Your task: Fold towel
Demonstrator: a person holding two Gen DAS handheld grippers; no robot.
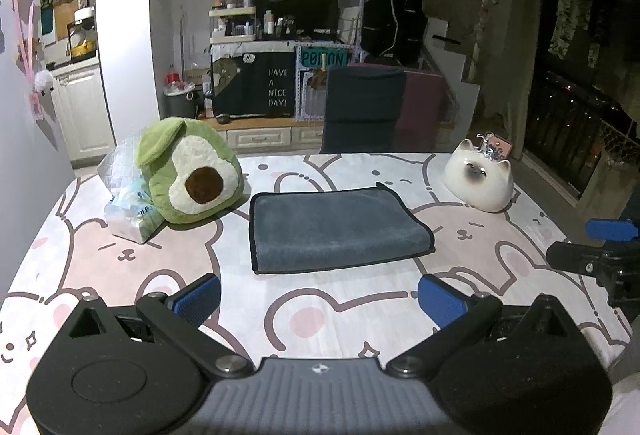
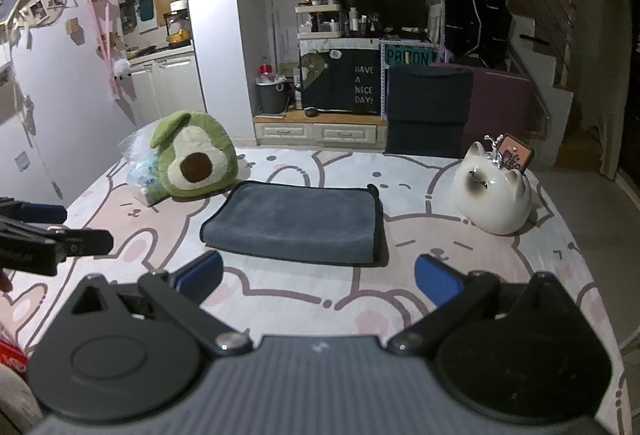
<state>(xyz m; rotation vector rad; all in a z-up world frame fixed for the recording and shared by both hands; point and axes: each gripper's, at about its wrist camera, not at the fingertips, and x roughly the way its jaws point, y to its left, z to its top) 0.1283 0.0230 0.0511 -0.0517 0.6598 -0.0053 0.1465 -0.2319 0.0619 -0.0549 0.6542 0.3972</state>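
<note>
Towel (image 1: 334, 229) lies folded on tabletop (image 1: 360, 319); both my grippers, left gripper (image 1: 320, 299) and right gripper (image 2: 318, 277), fingers spread, empty. Next fold needs edge pinch.

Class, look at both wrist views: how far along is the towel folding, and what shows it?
Done: the grey towel lies on the table as a doubled rectangle with edges stacked. In hand: nothing; the left hand-held gripper and right hand-held gripper are open, short of the towel. Left: possibly another fold; the pictures cannot settle that.
</note>
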